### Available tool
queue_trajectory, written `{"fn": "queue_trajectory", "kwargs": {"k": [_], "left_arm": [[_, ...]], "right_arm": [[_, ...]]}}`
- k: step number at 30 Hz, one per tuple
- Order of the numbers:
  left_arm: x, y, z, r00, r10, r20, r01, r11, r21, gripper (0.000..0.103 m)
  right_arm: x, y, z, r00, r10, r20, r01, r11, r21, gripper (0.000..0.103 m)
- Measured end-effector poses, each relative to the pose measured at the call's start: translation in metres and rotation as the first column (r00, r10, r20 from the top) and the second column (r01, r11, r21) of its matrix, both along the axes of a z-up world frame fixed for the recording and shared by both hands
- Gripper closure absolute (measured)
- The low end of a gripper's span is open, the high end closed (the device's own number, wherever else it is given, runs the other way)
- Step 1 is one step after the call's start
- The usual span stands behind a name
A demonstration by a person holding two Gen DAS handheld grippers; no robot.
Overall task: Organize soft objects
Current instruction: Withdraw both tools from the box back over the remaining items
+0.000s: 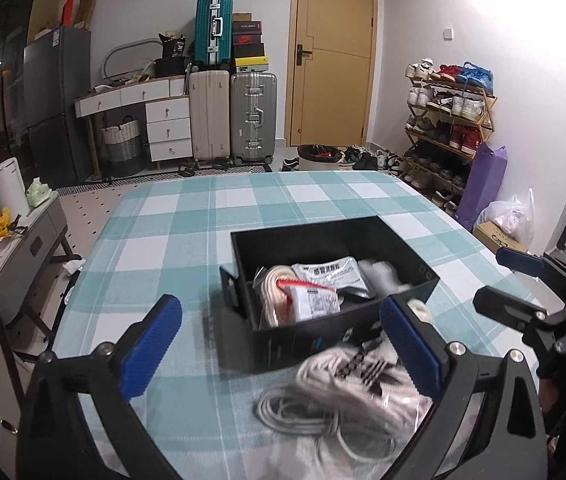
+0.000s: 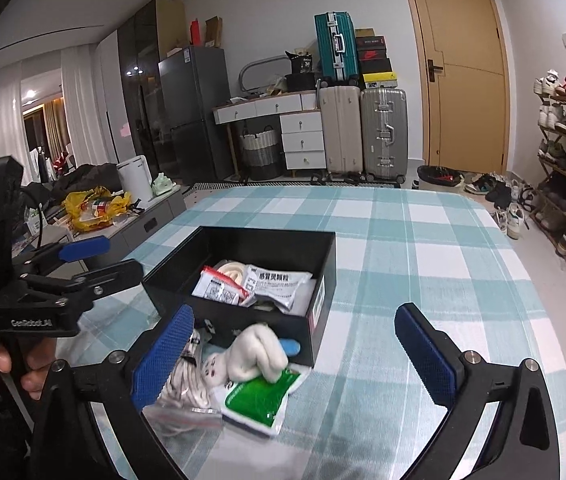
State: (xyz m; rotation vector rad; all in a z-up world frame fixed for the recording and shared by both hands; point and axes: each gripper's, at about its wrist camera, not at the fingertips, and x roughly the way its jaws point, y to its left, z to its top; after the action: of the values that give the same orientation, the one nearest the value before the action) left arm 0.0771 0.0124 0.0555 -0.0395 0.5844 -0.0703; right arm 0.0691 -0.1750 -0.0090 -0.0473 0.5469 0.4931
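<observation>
Spread wide over the near edge of the teal-and-white checked tablecloth (image 1: 171, 240): left gripper (image 1: 283, 344) and right gripper (image 2: 295, 354), blue ribbed pads bare, nothing held. Between the left claw's pads, blurred, a coiled white cord (image 1: 323, 396) in clear plastic. Beside the right claw's left pad, a cream knitted sock (image 2: 257, 354) touching a glossy green sachet (image 2: 261, 400). Just beyond, mid-cloth, a rigid black box (image 2: 325, 280) holding silver sachets (image 2: 279, 282) and rope. Farther off, hard-shell suitcases (image 1: 231, 116), shoe rack (image 1: 447, 128), tan door (image 1: 333, 52).

Black box (image 2: 325, 292) holding packets, soft pile (image 2: 243, 376) beside
</observation>
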Motion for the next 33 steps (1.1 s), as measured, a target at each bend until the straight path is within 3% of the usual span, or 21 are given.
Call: {"fn": "queue_trajectory", "kwargs": {"k": [14,33], "left_arm": [[-0.031,0.007,-0.018,0.999,0.021,-0.031,-0.021,1.000,0.018,0.002],[-0.026,0.011,-0.031,0.997,0.024,-0.074,-0.024,1.000,0.002,0.002]], "right_arm": [[-0.004,0.005,-0.020,0.997,0.006,-0.072,-0.011,0.997,-0.071,0.001],[0.003,0.037,-0.062,0.976,0.051,-0.212,-0.089,0.980,-0.175,0.001]]}}
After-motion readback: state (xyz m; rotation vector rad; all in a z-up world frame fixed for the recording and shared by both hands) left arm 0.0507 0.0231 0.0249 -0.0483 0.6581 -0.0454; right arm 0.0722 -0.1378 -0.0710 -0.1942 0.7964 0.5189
